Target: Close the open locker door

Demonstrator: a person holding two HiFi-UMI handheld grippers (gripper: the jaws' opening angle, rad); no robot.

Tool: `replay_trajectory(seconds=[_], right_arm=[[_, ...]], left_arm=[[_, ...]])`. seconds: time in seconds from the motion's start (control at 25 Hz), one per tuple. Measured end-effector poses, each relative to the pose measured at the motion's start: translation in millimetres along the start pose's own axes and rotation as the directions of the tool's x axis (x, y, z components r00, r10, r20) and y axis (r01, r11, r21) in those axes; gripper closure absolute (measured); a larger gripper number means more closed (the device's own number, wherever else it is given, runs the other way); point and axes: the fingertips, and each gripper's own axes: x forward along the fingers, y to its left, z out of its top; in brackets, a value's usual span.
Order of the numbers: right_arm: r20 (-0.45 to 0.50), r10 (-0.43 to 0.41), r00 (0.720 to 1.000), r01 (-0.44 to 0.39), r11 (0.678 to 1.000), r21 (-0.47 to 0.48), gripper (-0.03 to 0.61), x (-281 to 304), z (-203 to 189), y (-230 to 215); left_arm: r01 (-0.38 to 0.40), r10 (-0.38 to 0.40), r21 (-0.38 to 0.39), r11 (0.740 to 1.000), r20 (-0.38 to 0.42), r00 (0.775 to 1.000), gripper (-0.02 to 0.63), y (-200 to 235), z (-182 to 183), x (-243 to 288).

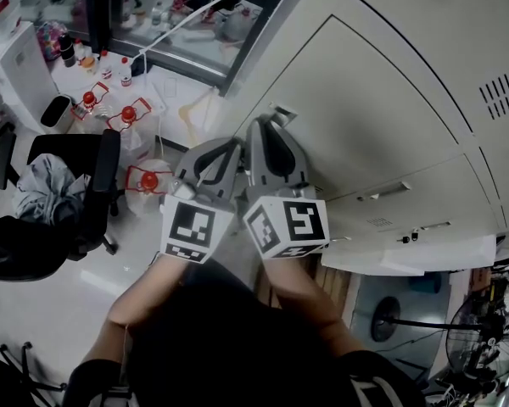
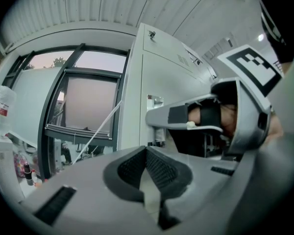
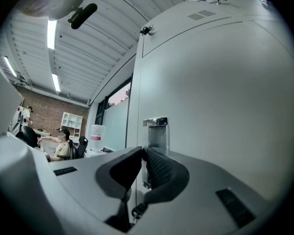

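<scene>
Facing the right gripper (image 3: 143, 151) dead ahead: locker door (image 3: 210, 92), pale grey, long axis upright, seemingly near flush with the locker bank (image 1: 458, 75). Recessed handle (image 3: 157, 131) just beyond the tips; contact unconfirmed. Right gripper: jaws drawn together, nothing held, judged the nearer. Left gripper (image 2: 146, 150): likewise closed and empty, alongside, off the door's edge. Room: window (image 2: 83, 106), ribbed ceiling (image 3: 88, 48), office chair (image 1: 76, 185).
</scene>
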Motion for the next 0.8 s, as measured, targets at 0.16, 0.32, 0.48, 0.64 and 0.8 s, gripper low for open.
replay_trajectory(seconds=[0.16,0.32,0.48,0.64,0.8], right_arm=[[0.0,0.0,1.0,0.0,1.0,0.002,0.537,0.4,-0.3,0.2],[-0.008,0.004,1.0,-0.004,1.0,0.008,0.537,0.8,-0.5,0.3],[-0.017,0.017,1.0,-0.017,1.0,0.019,0.535,0.4,-0.1,2.8],[-0.036,0.025,0.999,-0.025,1.0,0.017,0.532,-0.3,-0.1,5.6],[-0.05,0.042,0.998,-0.042,0.999,0.005,0.505,-1.7,-0.3,8.9]], left_arm=[[0.012,-0.012,-0.001,1.0,-0.004,1.0,0.612,-1.7,-1.6,6.7],[0.023,-0.023,-0.006,1.0,-0.015,1.0,0.612,-2.6,-4.4,12.0],[0.028,-0.028,-0.005,1.0,-0.02,0.999,0.612,-3.2,-4.7,16.0],[0.027,-0.027,-0.006,1.0,-0.019,0.999,0.612,-3.2,-4.3,15.8],[0.027,-0.028,-0.011,1.0,-0.013,1.0,0.612,-3.9,-4.1,14.3]])
